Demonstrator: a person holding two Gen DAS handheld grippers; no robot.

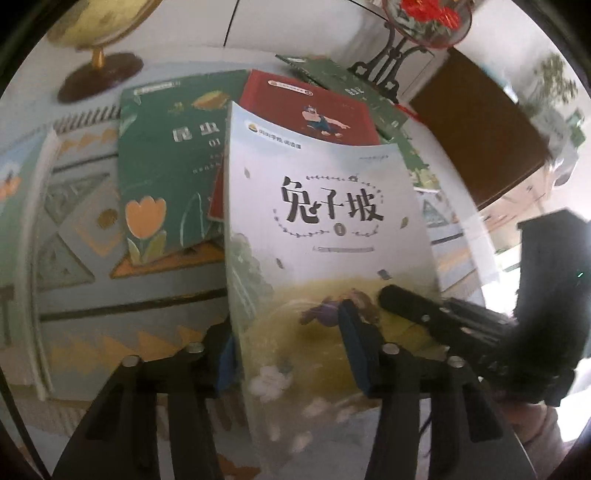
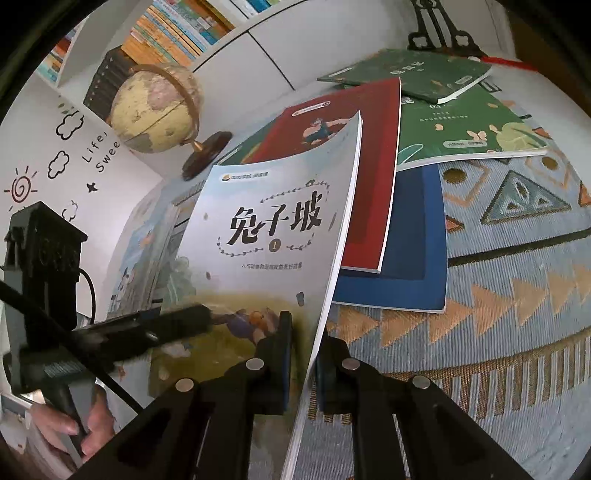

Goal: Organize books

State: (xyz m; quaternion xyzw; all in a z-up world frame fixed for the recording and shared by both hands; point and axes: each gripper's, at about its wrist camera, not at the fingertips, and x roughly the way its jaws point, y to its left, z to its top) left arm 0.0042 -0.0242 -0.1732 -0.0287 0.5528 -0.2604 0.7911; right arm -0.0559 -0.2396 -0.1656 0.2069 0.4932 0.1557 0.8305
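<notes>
A pale blue book (image 1: 325, 229) with black title characters is held tilted above the patterned cloth by both grippers. My left gripper (image 1: 288, 354) is shut on its lower left edge. My right gripper (image 2: 303, 354) is shut on its lower right edge; the book also shows in the right wrist view (image 2: 266, 236). Each gripper appears in the other's view, the right gripper (image 1: 424, 310) and the left gripper (image 2: 177, 325). Behind lie a red book (image 2: 373, 177), a blue book (image 2: 406, 266), a green book with a tulip (image 1: 166, 166) and two more green books (image 2: 461, 129).
A globe (image 2: 155, 107) on a dark base stands at the back left. A black ornate stand (image 1: 384, 70) holds a red decorated plate (image 1: 424, 18). A thin illustrated book (image 2: 144, 251) lies at the left. A bookshelf (image 2: 177, 33) lines the wall. A brown board (image 1: 476, 122) is right.
</notes>
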